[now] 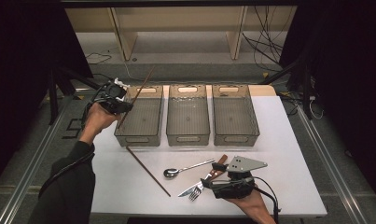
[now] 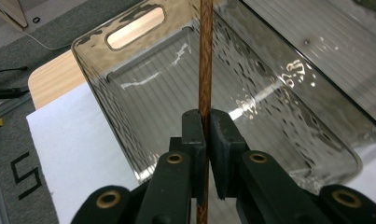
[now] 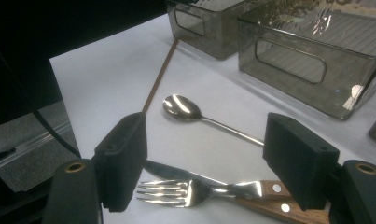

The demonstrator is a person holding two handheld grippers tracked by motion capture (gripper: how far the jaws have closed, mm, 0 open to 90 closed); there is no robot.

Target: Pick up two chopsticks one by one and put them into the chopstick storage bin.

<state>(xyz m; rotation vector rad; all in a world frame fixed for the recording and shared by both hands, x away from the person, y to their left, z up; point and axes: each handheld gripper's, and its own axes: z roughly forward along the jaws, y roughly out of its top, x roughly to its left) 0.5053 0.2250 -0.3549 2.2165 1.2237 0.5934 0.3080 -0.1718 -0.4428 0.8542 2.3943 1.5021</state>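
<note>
Two chopsticks, sorted singly: one [image 2: 205,70] pinched upright between left gripper [image 1: 118,103] pads over left bin [image 1: 140,135], poised for dropping in; other [image 1: 147,171] lying before that bin. Right gripper [image 3: 204,172], jaws apart, straddling fork [image 3: 176,192] right of it, seemingly next.

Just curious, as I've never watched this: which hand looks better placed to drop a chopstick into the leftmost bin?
Probably the left: its tongs are shut on a chopstick above the leftmost bin. The right tongs stand open over the fork.
</note>
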